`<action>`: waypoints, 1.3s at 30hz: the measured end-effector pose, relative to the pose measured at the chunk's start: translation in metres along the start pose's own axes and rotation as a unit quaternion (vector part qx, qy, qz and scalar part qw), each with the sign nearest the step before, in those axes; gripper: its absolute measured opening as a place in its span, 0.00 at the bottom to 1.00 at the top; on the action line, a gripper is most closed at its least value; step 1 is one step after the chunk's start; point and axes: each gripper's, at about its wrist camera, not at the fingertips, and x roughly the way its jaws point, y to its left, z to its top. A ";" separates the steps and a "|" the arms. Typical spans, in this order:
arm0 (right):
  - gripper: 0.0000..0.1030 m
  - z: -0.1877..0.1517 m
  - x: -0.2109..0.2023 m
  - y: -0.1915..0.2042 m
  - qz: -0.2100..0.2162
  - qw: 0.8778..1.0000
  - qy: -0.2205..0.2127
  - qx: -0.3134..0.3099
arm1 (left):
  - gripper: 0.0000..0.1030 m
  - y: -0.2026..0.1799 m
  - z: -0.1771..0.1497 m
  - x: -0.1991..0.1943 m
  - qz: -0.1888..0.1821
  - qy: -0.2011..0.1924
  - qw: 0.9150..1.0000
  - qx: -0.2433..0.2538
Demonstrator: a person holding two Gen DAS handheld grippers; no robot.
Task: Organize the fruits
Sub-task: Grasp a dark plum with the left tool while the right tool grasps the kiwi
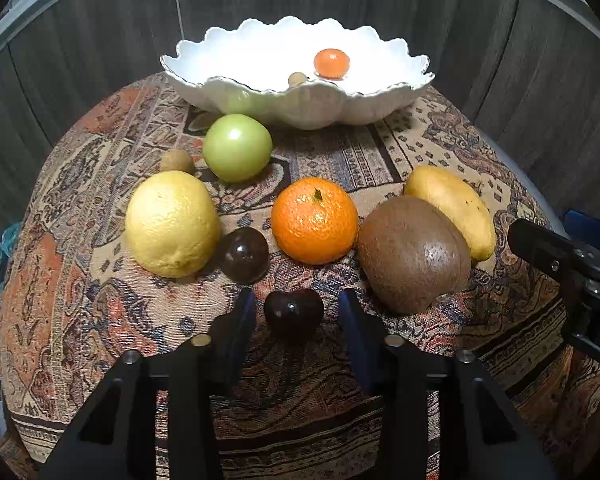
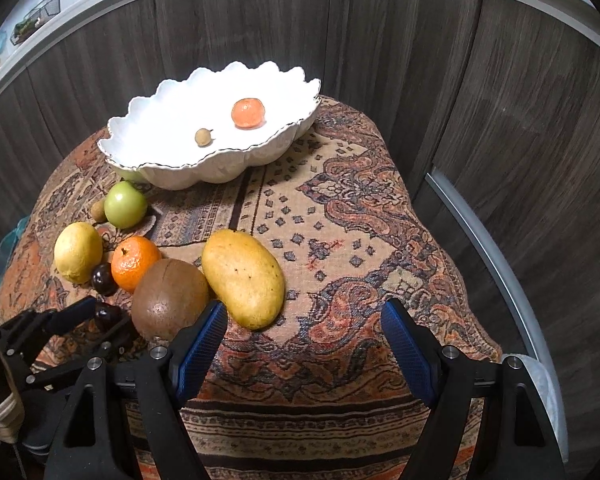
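A white scalloped bowl (image 1: 380,96) at the back holds a small orange fruit (image 1: 331,63) and a small tan fruit (image 1: 297,79). On the cloth lie a green apple (image 1: 237,148), a lemon (image 1: 172,224), a mandarin (image 1: 314,220), a kiwi (image 1: 414,254), a mango (image 1: 452,208) and two dark cherries (image 1: 244,255). My left gripper (image 1: 295,308) is open with its fingers either side of the near cherry (image 1: 294,312), not touching. My right gripper (image 2: 302,316) is open and empty, just in front of the mango (image 2: 244,276).
A patterned cloth (image 2: 360,240) covers the round table. A small tan fruit (image 1: 176,161) sits beside the apple. Dark wood panels stand behind. The right gripper body (image 1: 572,272) shows at the right of the left wrist view.
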 end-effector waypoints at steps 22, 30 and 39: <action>0.78 0.001 -0.007 0.016 0.016 1.000 -0.005 -0.014 | 0.26 0.022 -0.001 -0.028 0.010 -0.023 1.000 -0.010; 0.78 0.006 -0.012 0.050 0.042 0.998 -0.001 -0.036 | 0.26 0.052 -0.002 -0.042 0.028 -0.030 0.998 -0.045; 0.76 0.006 0.010 0.081 0.043 0.997 0.038 -0.044 | 0.26 0.085 -0.009 -0.046 0.043 -0.036 0.996 -0.075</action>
